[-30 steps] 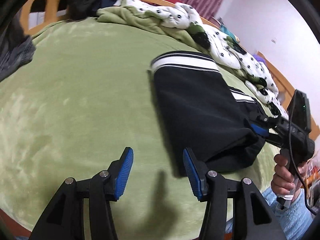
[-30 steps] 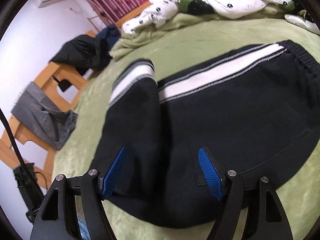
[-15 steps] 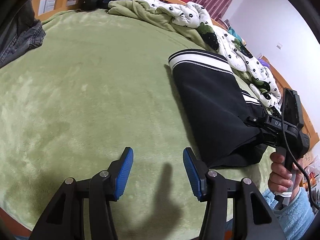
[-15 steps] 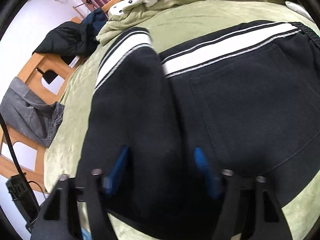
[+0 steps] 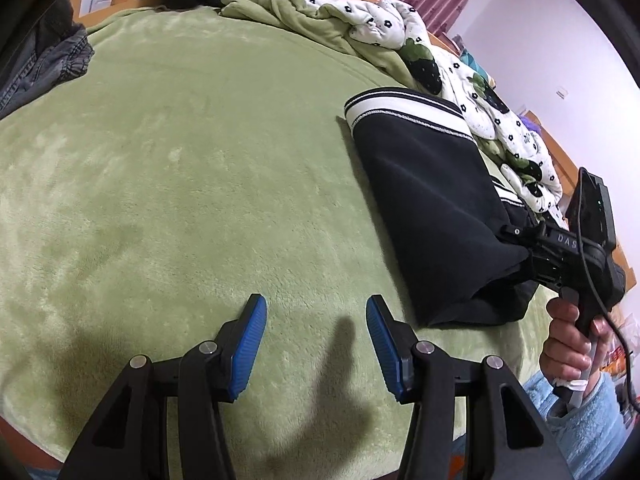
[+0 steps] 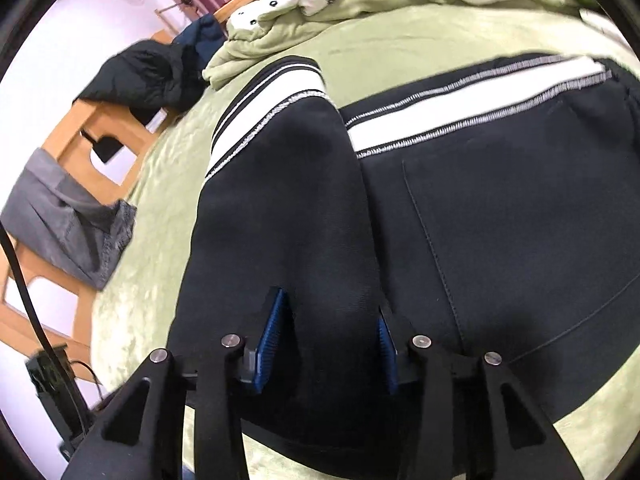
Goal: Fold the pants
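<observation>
Black pants with a white side stripe lie folded on the green blanket, right of centre in the left wrist view. In the right wrist view the pants fill the frame, one leg doubled over the seat. My right gripper is closing, and a raised fold of the black cloth sits pinched between its blue pads at the near edge. My left gripper hovers open over bare blanket, left of the pants, with nothing between its fingers.
A white flowered quilt is heaped along the far side of the bed. Grey jeans and a dark jacket hang over the wooden bed frame. A person's hand holds the right gripper's handle.
The right gripper has come down onto the pants and its jaws have narrowed around a fold of cloth. The left gripper has drifted slightly left, away from the pants, still open.
</observation>
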{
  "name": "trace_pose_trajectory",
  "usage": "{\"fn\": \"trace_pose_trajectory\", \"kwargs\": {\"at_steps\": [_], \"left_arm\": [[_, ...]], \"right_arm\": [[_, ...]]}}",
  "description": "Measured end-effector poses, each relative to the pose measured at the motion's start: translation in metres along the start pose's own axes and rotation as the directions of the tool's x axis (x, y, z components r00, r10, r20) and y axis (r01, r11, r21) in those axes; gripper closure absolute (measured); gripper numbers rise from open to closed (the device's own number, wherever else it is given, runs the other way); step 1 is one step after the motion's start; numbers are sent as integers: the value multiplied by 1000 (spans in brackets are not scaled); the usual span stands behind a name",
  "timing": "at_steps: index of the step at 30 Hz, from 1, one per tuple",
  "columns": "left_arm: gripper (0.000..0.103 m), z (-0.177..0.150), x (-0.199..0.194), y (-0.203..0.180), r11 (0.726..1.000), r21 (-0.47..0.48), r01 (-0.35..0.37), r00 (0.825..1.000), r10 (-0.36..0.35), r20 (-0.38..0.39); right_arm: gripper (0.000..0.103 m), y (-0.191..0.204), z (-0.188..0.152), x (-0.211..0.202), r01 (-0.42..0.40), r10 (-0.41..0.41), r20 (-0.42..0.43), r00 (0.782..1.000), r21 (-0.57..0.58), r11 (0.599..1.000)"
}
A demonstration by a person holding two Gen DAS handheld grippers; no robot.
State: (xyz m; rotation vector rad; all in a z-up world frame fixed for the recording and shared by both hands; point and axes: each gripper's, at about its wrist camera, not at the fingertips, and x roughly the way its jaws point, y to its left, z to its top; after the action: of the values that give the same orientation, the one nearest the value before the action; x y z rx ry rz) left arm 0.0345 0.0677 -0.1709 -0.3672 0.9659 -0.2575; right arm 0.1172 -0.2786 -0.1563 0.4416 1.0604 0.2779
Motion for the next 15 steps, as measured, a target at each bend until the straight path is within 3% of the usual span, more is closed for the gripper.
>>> {"fn": "trace_pose_trajectory", "kwargs": {"at_steps": [4,9,15], "left_arm": [[53,1,1,-1,1000,-2,4,1000,-4,-5],[53,-2,-1,-8,1000,10,-7,1000,8,-12],[52,-9,6,-40,995,48,89,996,-87,-33]], "right_arm": [[59,-4,-1,2,-33,33,-3,999,8,999],[79,-5,4,-12,-108,108,29,994,-10,994],[82,5,13,-37,-185,189,82,979,-46,982]]}}
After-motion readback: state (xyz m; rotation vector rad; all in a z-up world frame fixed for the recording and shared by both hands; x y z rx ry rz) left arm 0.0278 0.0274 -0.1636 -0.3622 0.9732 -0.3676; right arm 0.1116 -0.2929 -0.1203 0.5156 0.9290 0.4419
